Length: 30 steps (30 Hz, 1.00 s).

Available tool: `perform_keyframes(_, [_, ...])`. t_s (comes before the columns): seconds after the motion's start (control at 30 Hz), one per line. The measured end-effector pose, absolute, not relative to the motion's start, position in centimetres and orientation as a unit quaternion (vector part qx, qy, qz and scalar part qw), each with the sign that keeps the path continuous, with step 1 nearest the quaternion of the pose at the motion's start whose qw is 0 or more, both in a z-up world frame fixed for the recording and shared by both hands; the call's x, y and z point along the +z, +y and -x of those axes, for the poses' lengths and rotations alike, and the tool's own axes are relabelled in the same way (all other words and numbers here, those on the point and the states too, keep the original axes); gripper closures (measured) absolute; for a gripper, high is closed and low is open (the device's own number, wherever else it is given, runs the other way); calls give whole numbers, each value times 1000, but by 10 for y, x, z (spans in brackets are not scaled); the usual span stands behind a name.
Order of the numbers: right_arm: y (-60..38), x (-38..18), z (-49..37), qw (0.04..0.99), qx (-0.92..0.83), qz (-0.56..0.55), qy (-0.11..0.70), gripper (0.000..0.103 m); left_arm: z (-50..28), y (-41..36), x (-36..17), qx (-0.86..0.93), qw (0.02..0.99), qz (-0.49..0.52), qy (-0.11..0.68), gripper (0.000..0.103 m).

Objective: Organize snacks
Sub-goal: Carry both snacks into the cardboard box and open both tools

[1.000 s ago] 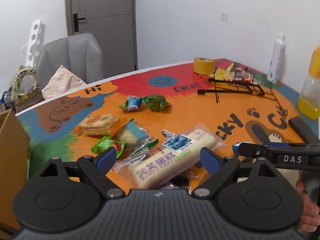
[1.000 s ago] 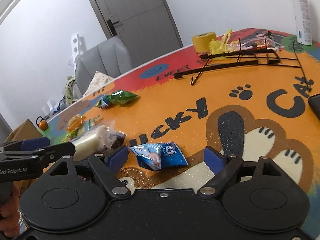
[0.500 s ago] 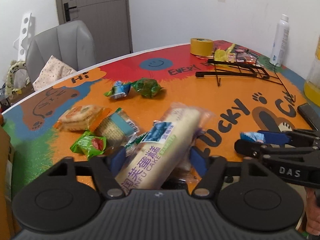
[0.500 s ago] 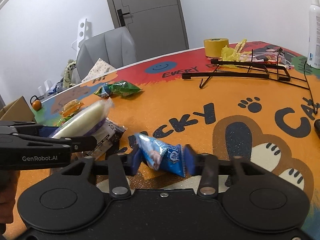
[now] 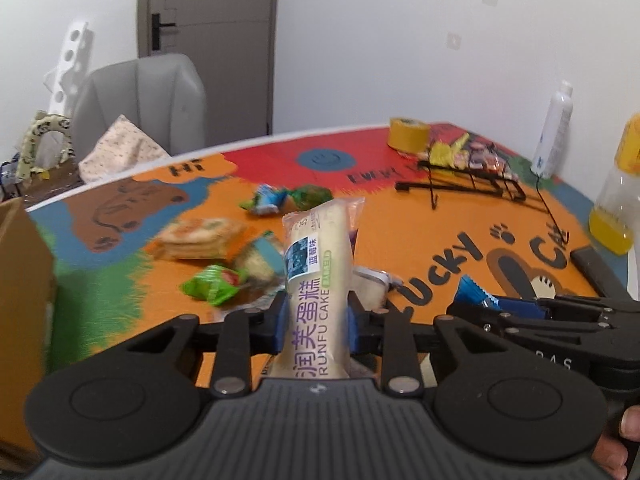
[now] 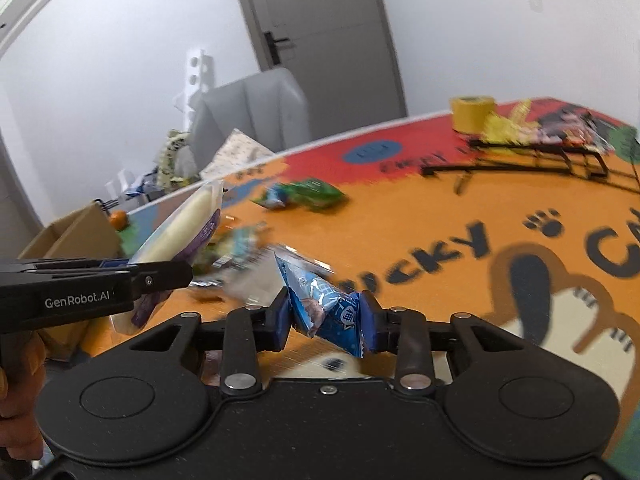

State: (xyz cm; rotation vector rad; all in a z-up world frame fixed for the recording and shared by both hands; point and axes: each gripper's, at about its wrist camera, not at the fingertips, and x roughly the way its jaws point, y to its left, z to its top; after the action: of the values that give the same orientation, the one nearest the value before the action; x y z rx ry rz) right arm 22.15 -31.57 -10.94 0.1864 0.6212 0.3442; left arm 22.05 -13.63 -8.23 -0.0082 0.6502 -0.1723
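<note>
My left gripper (image 5: pixel 316 320) is shut on a long cream cake pack (image 5: pixel 318 276) labelled RUNFU CAKE and holds it lifted above the table; the pack also shows in the right wrist view (image 6: pixel 180 232). My right gripper (image 6: pixel 326 316) is shut on a small blue snack packet (image 6: pixel 324 308), raised off the mat; its tip shows in the left wrist view (image 5: pixel 472 290). Loose snacks lie on the mat: a cracker pack (image 5: pixel 196 236), a green packet (image 5: pixel 212 286), blue and green packets (image 5: pixel 288 198). A black wire rack (image 5: pixel 468 180) stands at the far right.
A colourful cartoon mat (image 5: pixel 400 220) covers the table. A yellow tape roll (image 5: pixel 408 134), a white bottle (image 5: pixel 554 128) and a juice bottle (image 5: pixel 618 192) stand along the far and right edges. A cardboard box (image 5: pixel 20 280) stands at the left, a grey chair (image 5: pixel 140 108) behind.
Both grippers closed from open: the left on the cake pack, the right on the blue packet. Both have since lifted their packs off the mat.
</note>
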Motion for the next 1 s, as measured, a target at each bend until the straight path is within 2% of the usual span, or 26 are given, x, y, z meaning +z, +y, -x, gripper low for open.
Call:
perform_keyframes(0.63, [-178,-52,-227,915,303,-63,258,70,-157,-1,-21,52,964,74,252,76])
perform_keyframes(1.0, [-126,-32,-222,912,327,-45,243,70,-141,64,-22,100,960,108,240,76])
